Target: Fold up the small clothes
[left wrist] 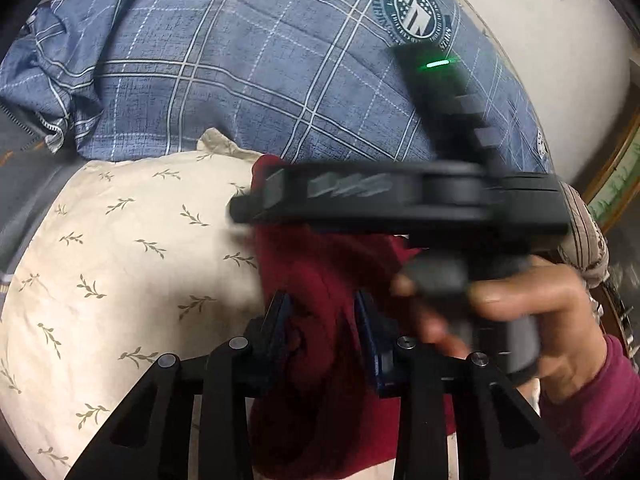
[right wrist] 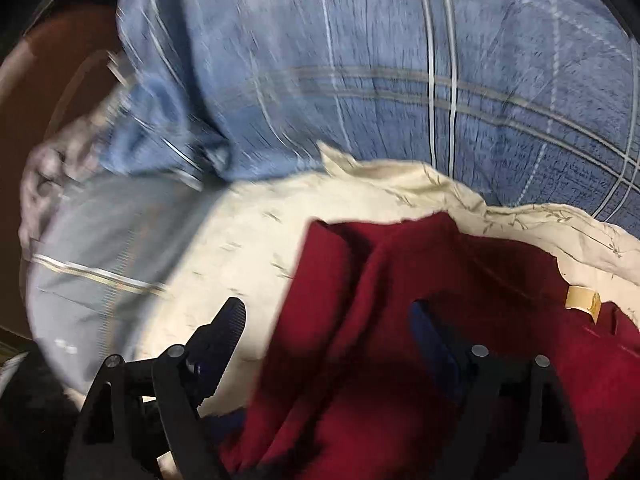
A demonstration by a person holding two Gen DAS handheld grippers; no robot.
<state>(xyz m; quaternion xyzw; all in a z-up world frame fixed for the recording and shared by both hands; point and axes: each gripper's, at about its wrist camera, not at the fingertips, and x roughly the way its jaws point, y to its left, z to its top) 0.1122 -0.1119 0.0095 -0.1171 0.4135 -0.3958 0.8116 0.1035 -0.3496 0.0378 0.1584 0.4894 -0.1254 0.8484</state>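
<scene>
A dark red garment lies bunched on a cream pillow with a leaf print. My left gripper is shut on a fold of the red garment, with cloth between the blue pads. The right gripper's body crosses the left wrist view above the garment, held by a hand; its fingertips are hidden there. In the right wrist view my right gripper is open wide over the red garment, the left finger over the cream pillow, the right finger on the cloth. A tan label shows on the garment.
A blue plaid pillow with a round crest lies behind the cream pillow; it also fills the top of the right wrist view. Grey bedding lies at the left. A white wall and a framed picture are at the right.
</scene>
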